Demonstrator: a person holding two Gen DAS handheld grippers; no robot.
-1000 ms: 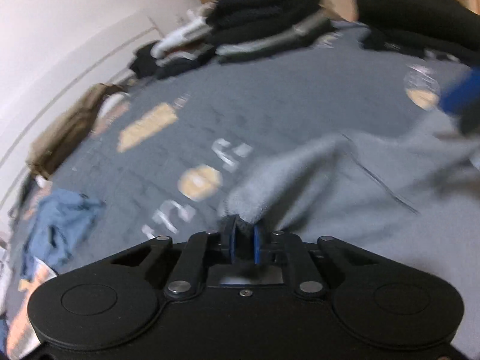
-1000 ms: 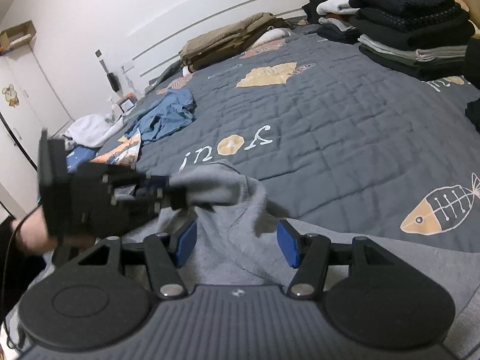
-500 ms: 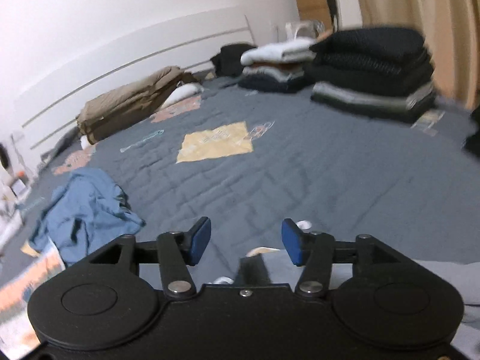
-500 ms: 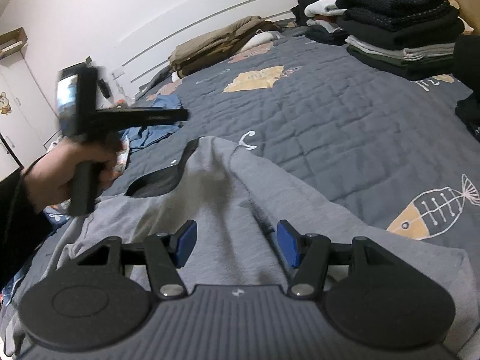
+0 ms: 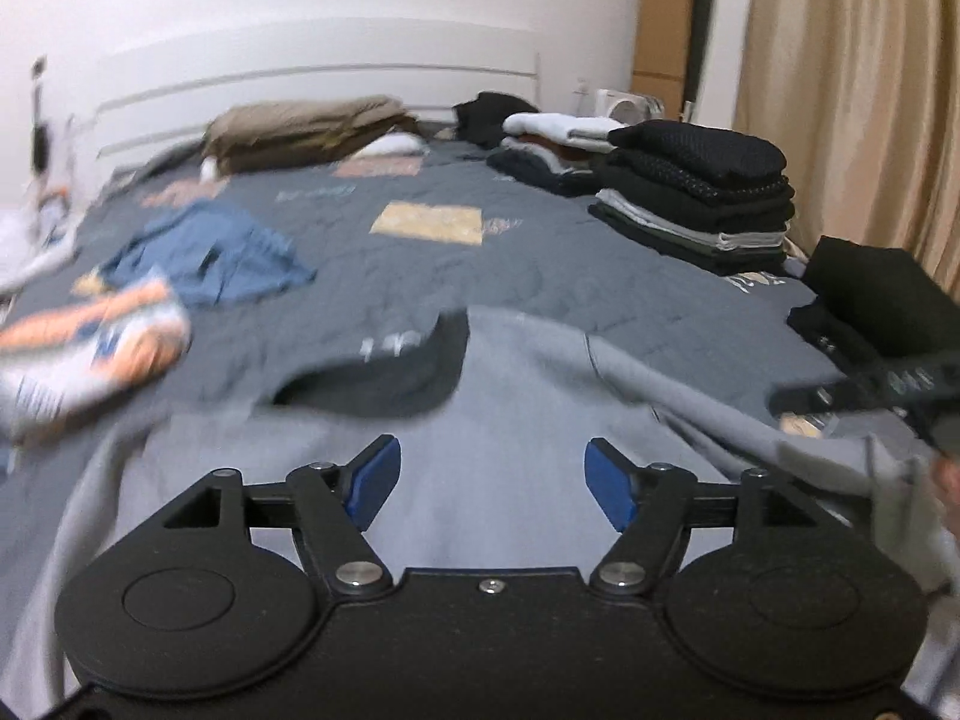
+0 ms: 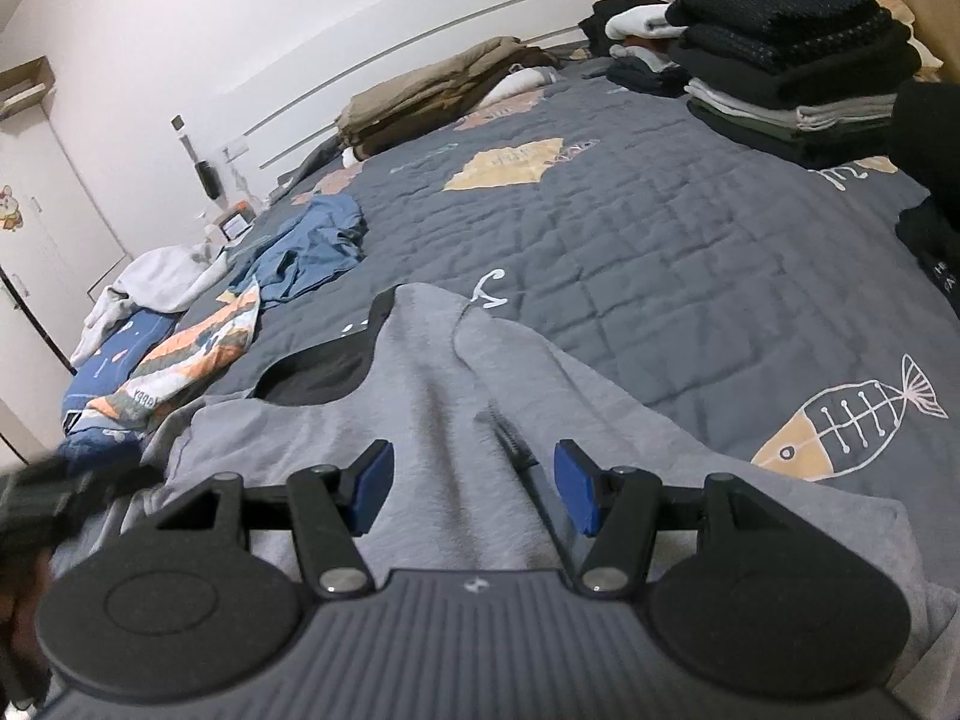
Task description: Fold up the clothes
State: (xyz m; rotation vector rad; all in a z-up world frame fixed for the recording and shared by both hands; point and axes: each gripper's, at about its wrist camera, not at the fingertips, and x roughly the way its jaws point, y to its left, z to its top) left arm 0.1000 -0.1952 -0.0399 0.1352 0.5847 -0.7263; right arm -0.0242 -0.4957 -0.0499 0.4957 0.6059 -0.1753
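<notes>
A grey sweatshirt (image 5: 510, 396) (image 6: 432, 396) lies spread on the bed, its dark neck lining (image 6: 318, 372) facing away from me. One sleeve is laid across its body as a long ridge. My left gripper (image 5: 489, 480) hovers over the near part of the sweatshirt. Its jaws are opening, and nothing sits between the blue pads. It also shows as a dark blur at the left edge of the right wrist view. Above the same cloth, my right gripper (image 6: 474, 483) stands open, the sleeve ridge running below its gap without touching the pads.
The grey quilt (image 6: 660, 228) carries a tall stack of folded dark clothes (image 6: 792, 60) at the far right and a black garment (image 5: 870, 300) nearer. A crumpled blue garment (image 6: 312, 246) and an orange-patterned cloth (image 6: 180, 372) lie left. Brown bedding (image 6: 432, 96) rests by the headboard.
The left gripper let go of the grey sleeve, opened wide and swung back to the left. The sleeve now lies across the sweatshirt. The right gripper stayed put.
</notes>
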